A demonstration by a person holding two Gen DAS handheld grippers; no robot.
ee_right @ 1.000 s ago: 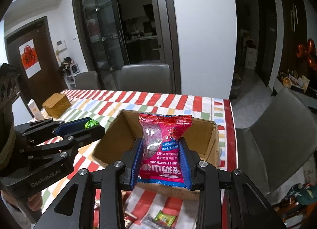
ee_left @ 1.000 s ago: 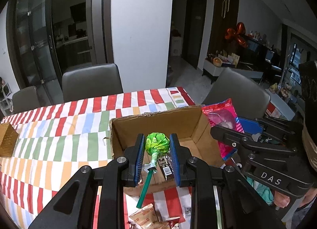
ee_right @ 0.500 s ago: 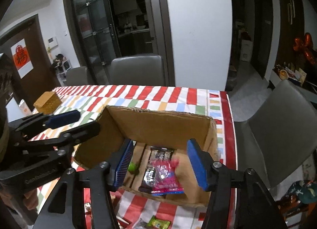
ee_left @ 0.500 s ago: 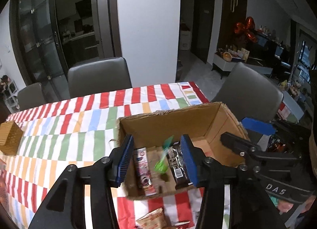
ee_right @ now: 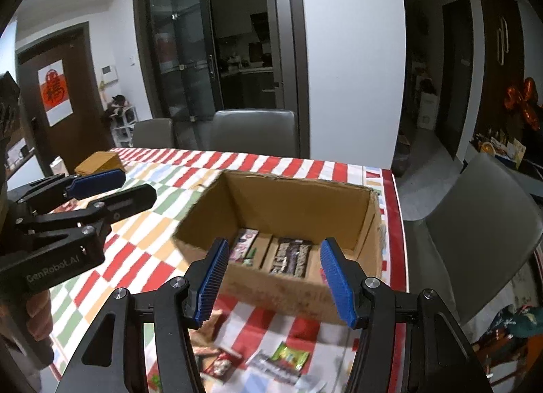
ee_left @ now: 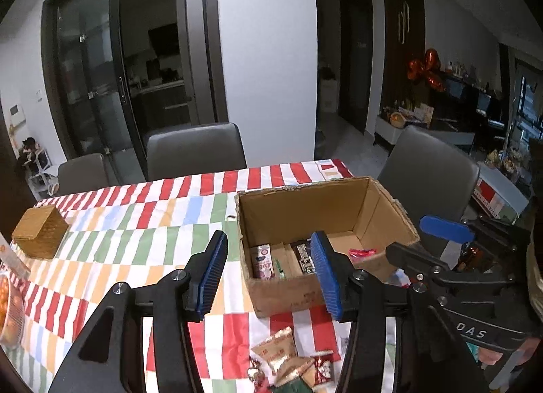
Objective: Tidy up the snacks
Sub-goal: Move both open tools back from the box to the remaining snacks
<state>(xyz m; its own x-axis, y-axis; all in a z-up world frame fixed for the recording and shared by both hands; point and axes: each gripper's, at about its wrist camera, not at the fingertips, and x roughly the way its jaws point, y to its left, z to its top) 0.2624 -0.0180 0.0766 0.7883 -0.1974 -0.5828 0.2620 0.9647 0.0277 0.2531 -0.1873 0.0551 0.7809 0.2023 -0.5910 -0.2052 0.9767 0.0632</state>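
An open cardboard box (ee_left: 305, 202) (ee_right: 278, 196) stands on the striped tablecloth. Inside lie a pink-and-white carton (ee_left: 263, 261), a green lollipop (ee_left: 279, 267), a dark chocolate bar (ee_left: 303, 257) (ee_right: 292, 255) and a pink snack bag (ee_left: 362, 252). My left gripper (ee_left: 271, 275) is open and empty, raised in front of the box. My right gripper (ee_right: 274, 279) is open and empty, also raised near the box's front. Loose snack packets (ee_left: 288, 362) (ee_right: 288, 357) lie on the table in front of the box.
A small wicker box (ee_left: 40, 235) sits at the far left of the table. A bowl of orange fruit (ee_left: 8, 311) is at the left edge. Grey chairs (ee_left: 195, 150) stand behind the table and one (ee_right: 482, 233) at the right end.
Both grippers opened and dropped their loads into the box: the lollipop from the left, the pink bag from the right. Both then pulled back and up from the box.
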